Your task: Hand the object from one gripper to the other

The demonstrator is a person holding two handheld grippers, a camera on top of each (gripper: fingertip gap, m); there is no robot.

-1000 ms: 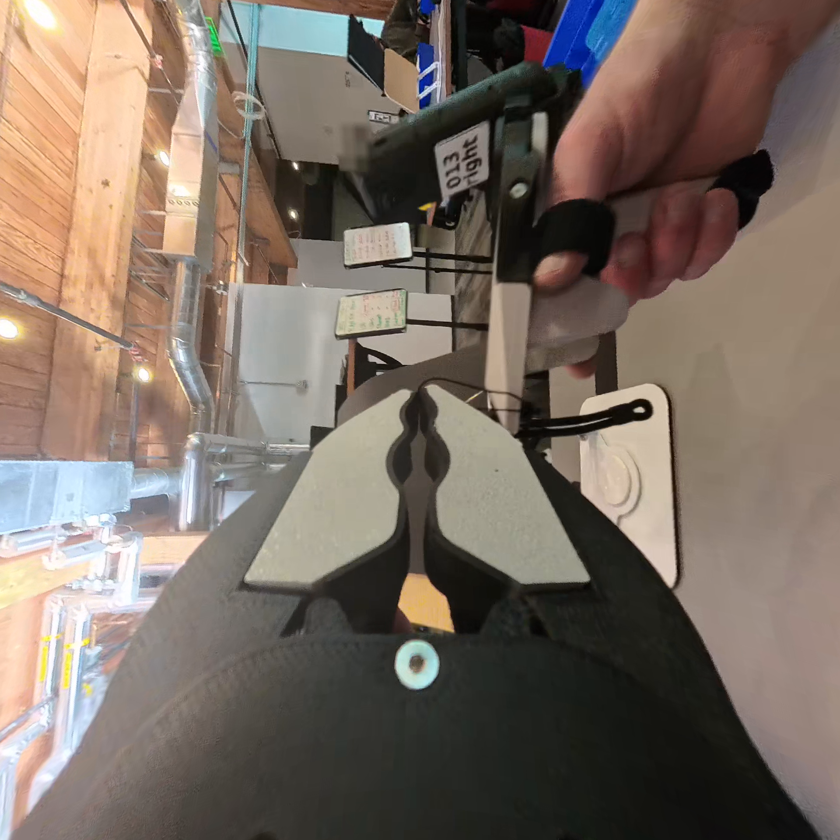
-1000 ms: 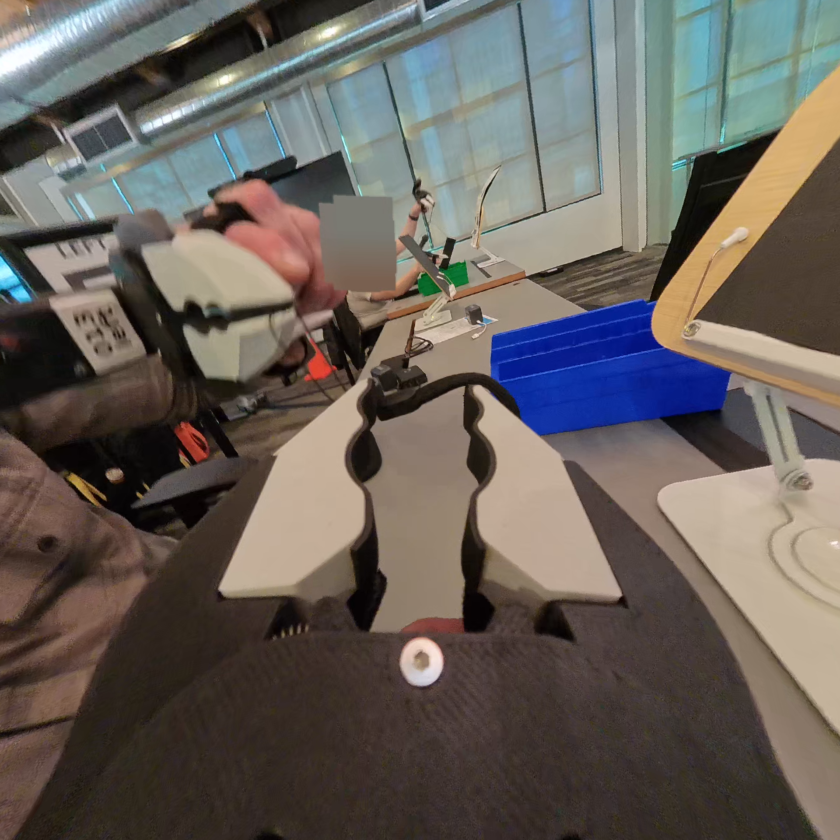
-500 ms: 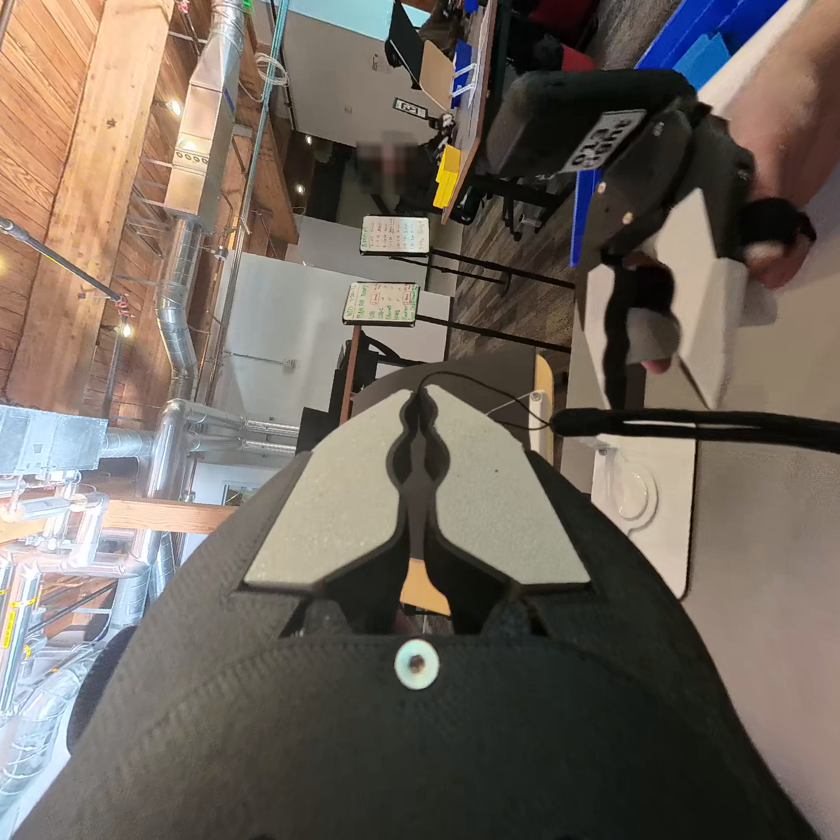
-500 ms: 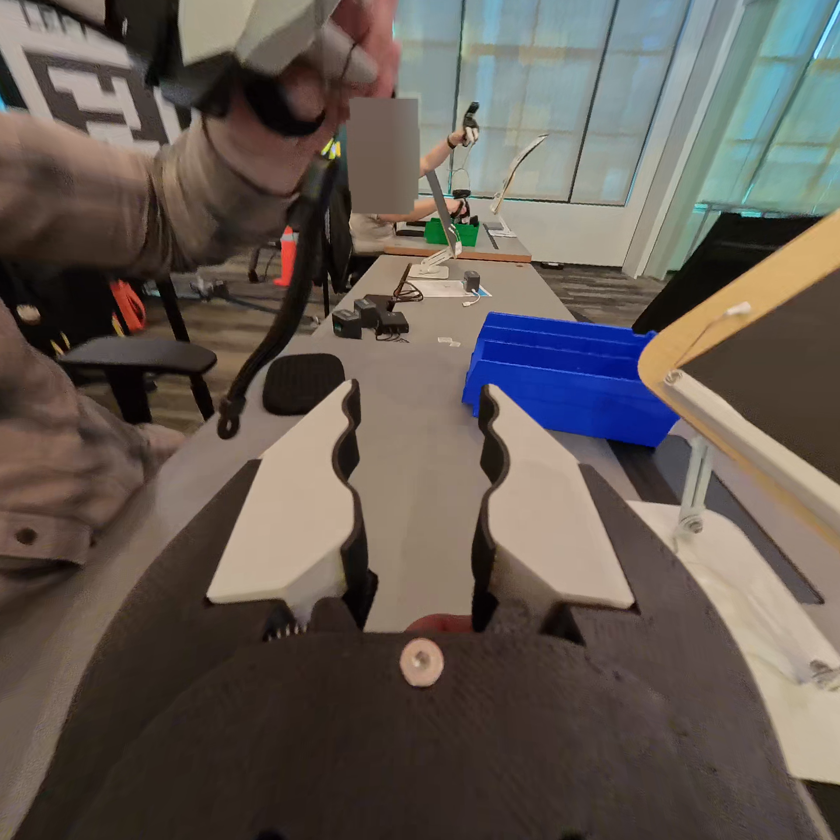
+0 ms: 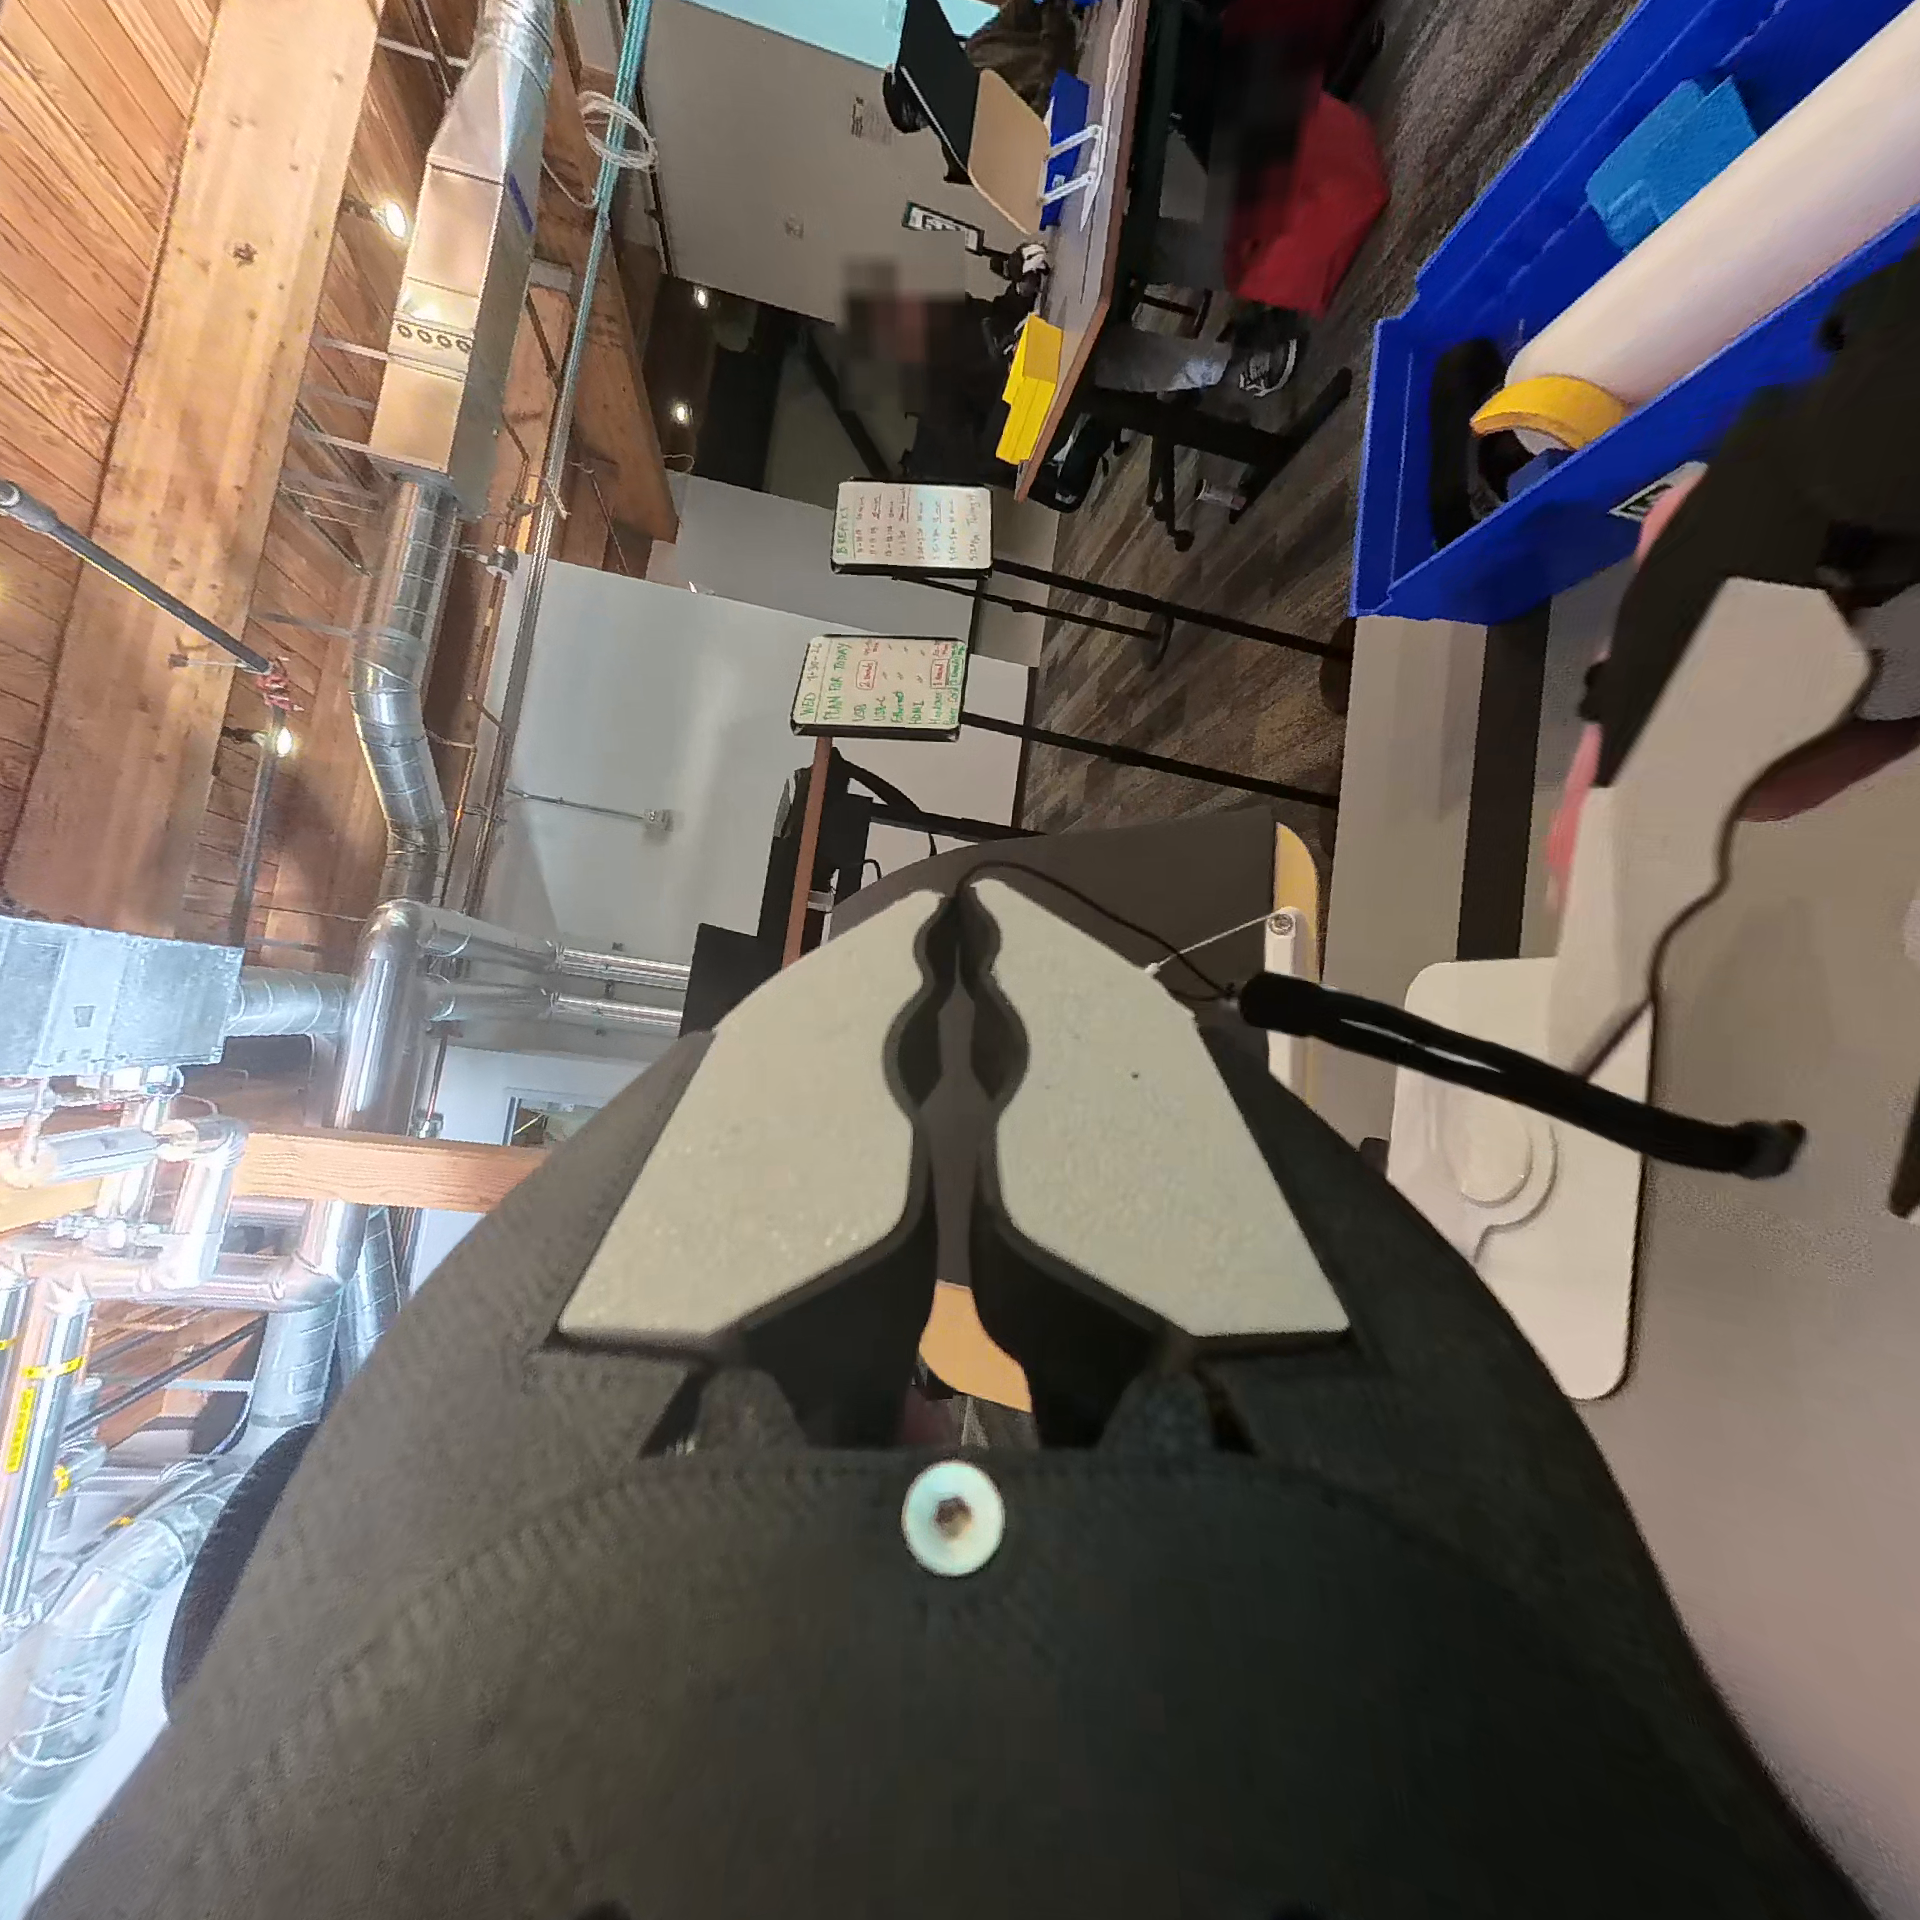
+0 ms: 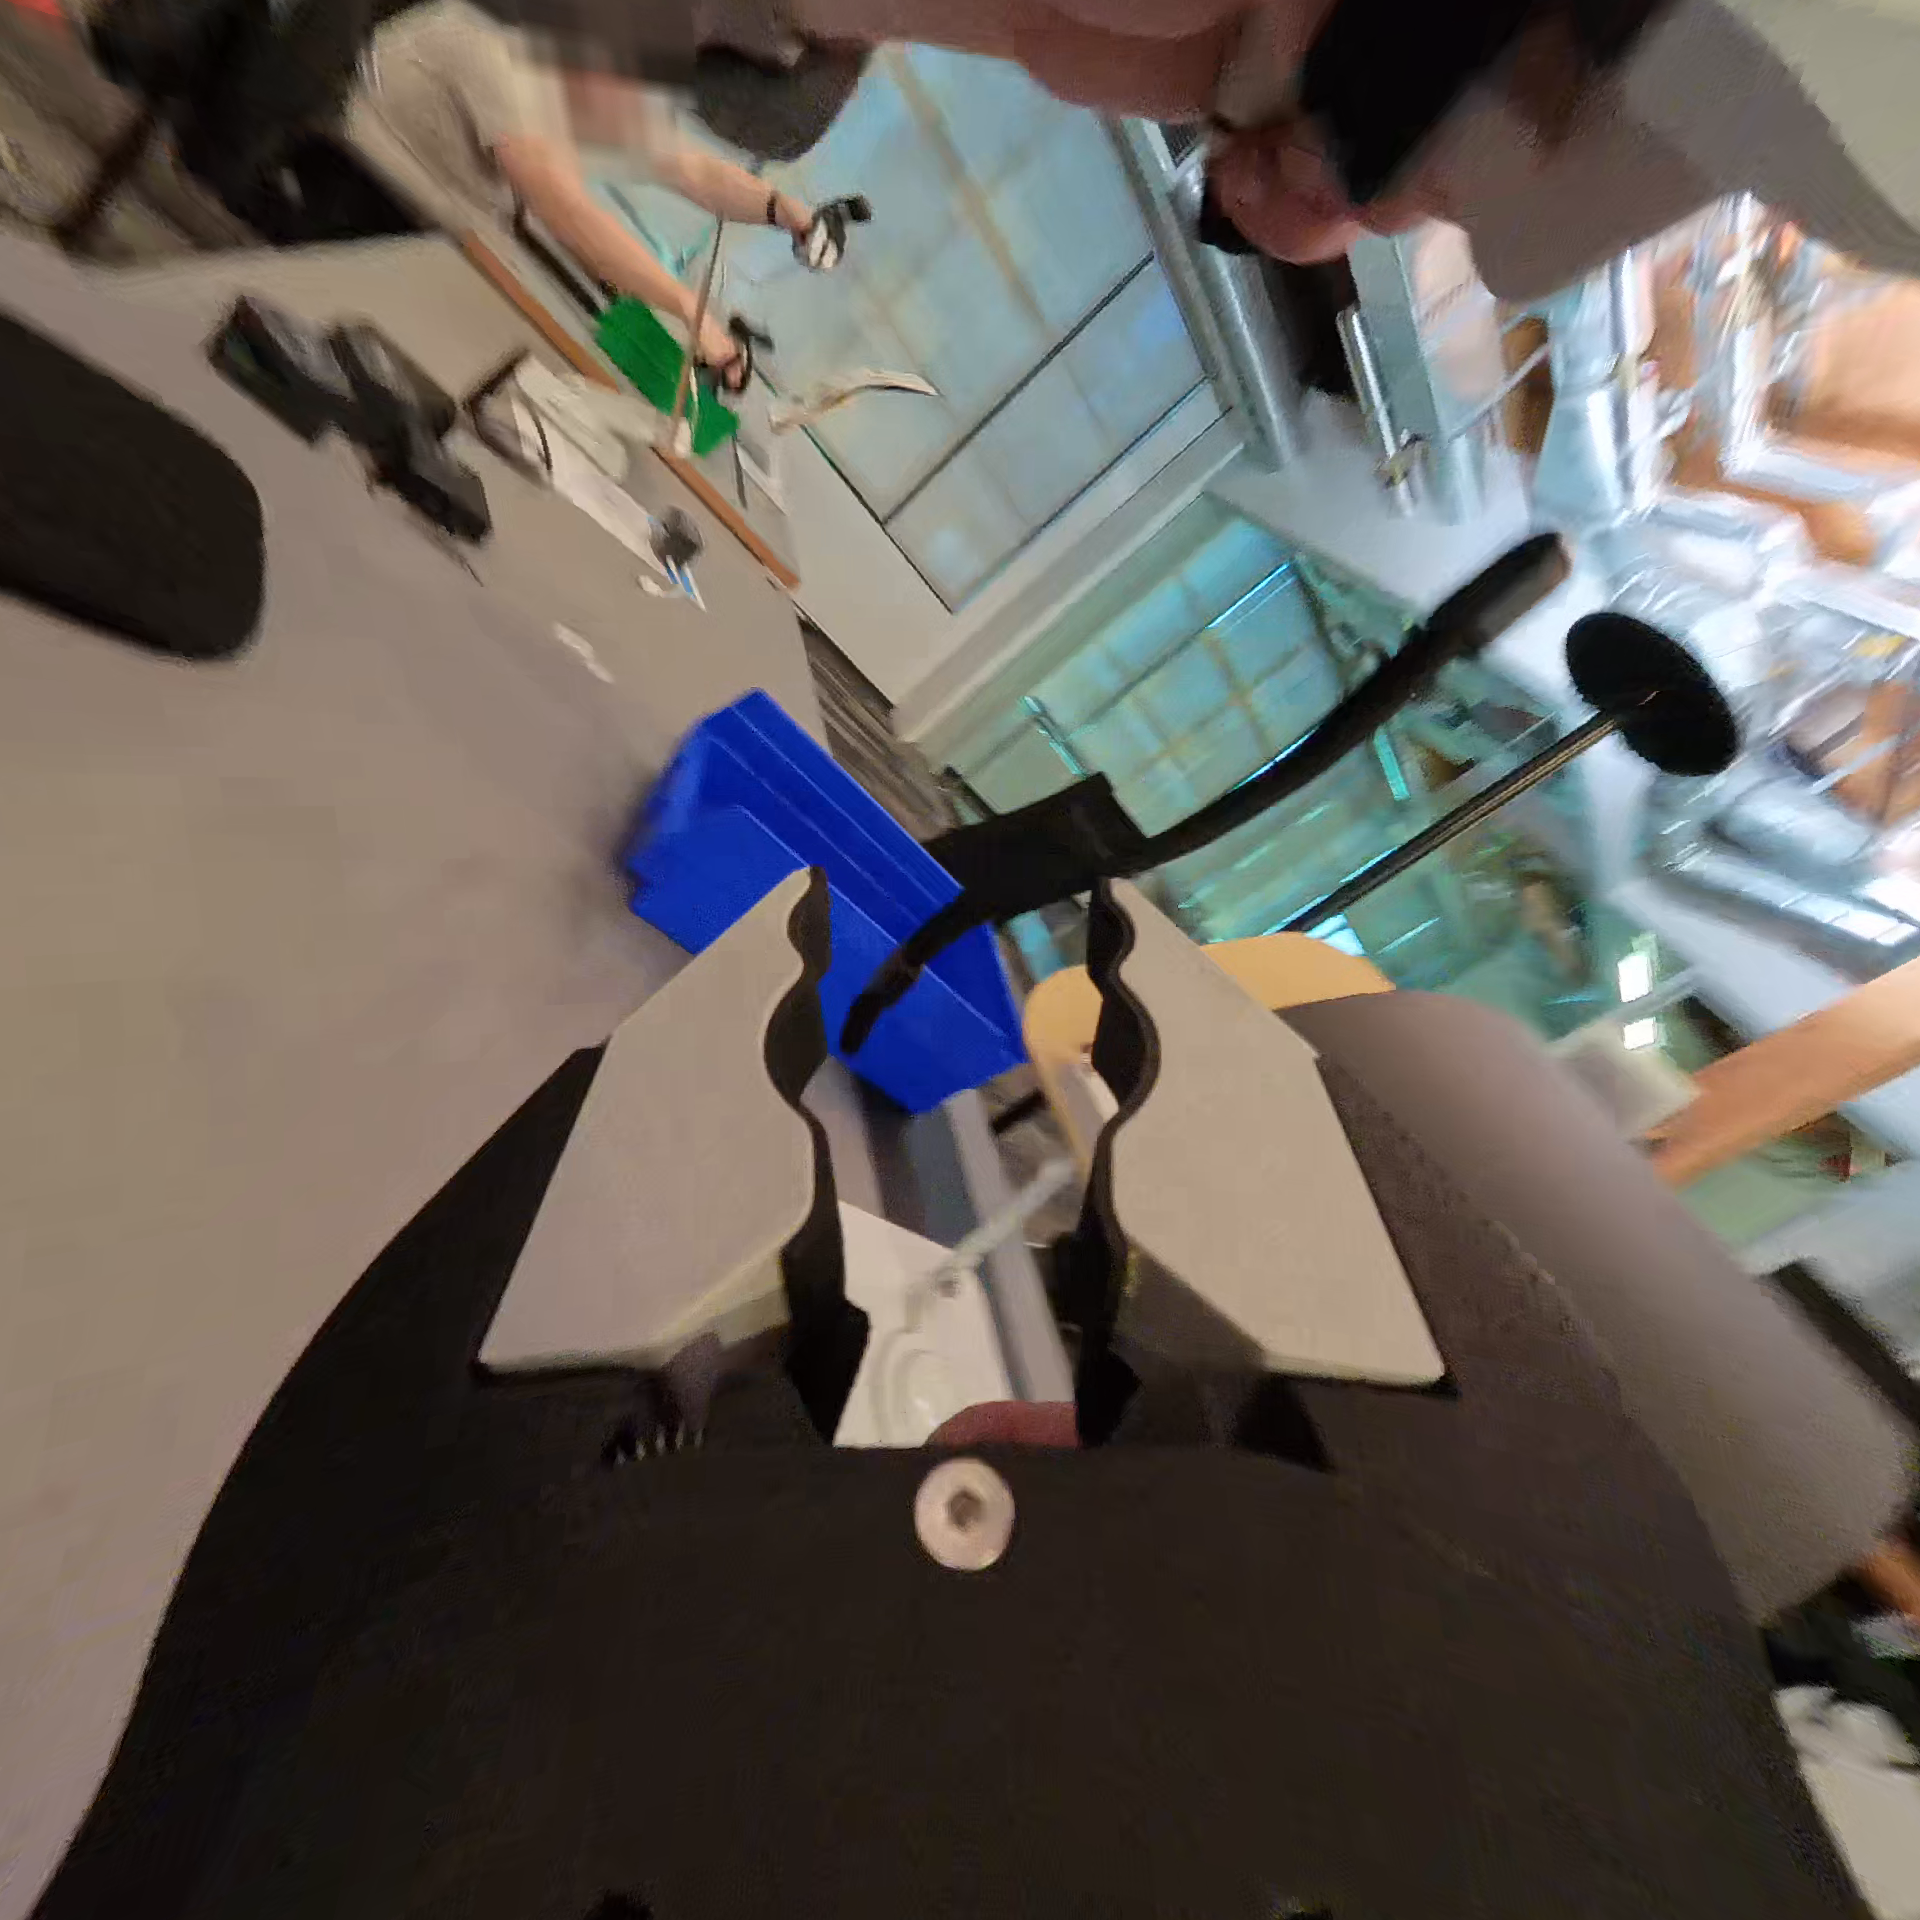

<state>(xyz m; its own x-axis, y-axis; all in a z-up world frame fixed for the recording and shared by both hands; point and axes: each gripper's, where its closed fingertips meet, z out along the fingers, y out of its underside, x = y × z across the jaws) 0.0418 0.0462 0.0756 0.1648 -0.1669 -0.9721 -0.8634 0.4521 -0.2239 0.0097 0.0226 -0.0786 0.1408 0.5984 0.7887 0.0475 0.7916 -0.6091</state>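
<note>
While the left gripper hangs tipped on its side, its fingers are pressed together at the tips, pinching a thin black cord. That cord runs off to the right into the strap, a black woven lanyard w/ a thicker doubled band and a small end piece, held out in the air above the grey worktop. At the frame's right edge sits the right gripper, blurred.

Right wrist view, v. blurry: right gripper has its fingers spread apart, nothing between the pads. The strap crosses just past the tips, one loose end drooping toward the gap, in front of a blue bin. Looks like mid-handover, approach stage; next move prob. needs the right pair to advance around the band and close before the left lets go.
</note>
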